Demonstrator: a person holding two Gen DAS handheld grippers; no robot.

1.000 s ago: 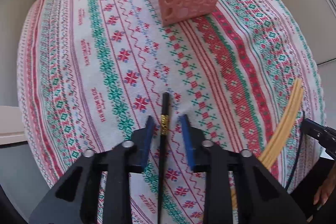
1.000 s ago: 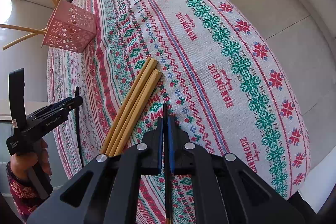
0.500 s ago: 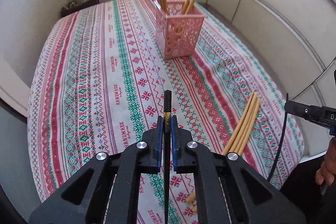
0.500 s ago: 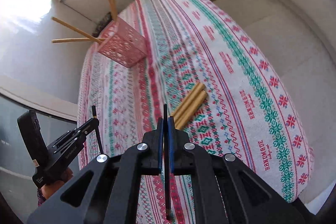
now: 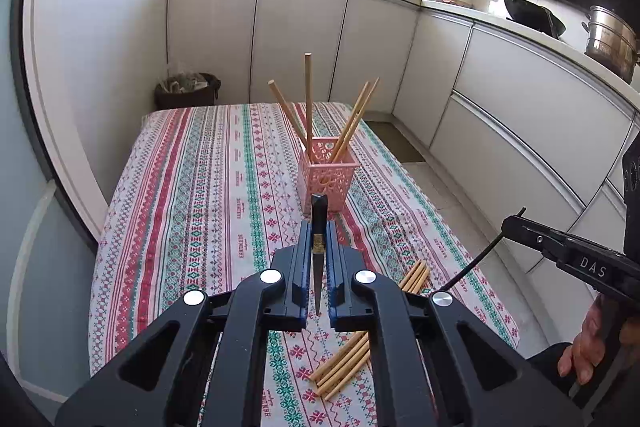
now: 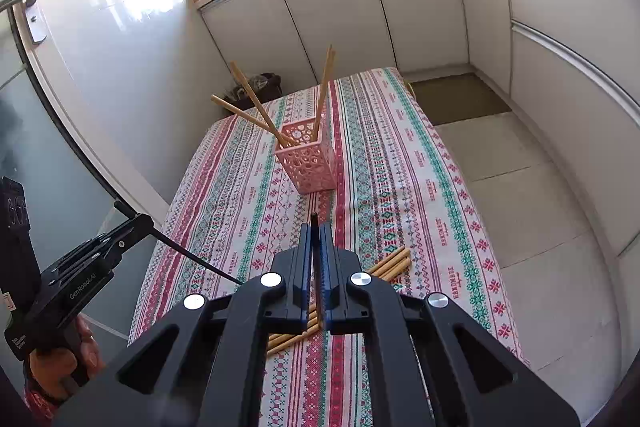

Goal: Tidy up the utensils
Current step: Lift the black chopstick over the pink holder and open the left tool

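My left gripper (image 5: 319, 227) is shut on a black chopstick (image 5: 319, 211) with a gold band, held high above the table. My right gripper (image 6: 316, 229) is shut on a second black chopstick (image 6: 315, 219), also raised. Each gripper shows in the other's view: the right gripper (image 5: 516, 223) at the right edge, the left gripper (image 6: 140, 223) at the left edge. A pink perforated holder (image 5: 329, 171) stands mid-table ahead with several wooden chopsticks (image 5: 308, 99) leaning in it; it also shows in the right wrist view (image 6: 308, 163). A bundle of wooden chopsticks (image 5: 344, 363) lies on the cloth below the grippers.
The table wears a red, green and white patterned cloth (image 5: 208, 195). White kitchen cabinets (image 5: 296, 39) run behind and along the right side. A dark bin (image 5: 186, 91) stands by the far table end. Tiled floor (image 6: 520, 167) lies to the right of the table.
Both grippers have risen well above the table with their black chopsticks. The left gripper, open around its chopstick a second ago, has shut on it and lifted it.
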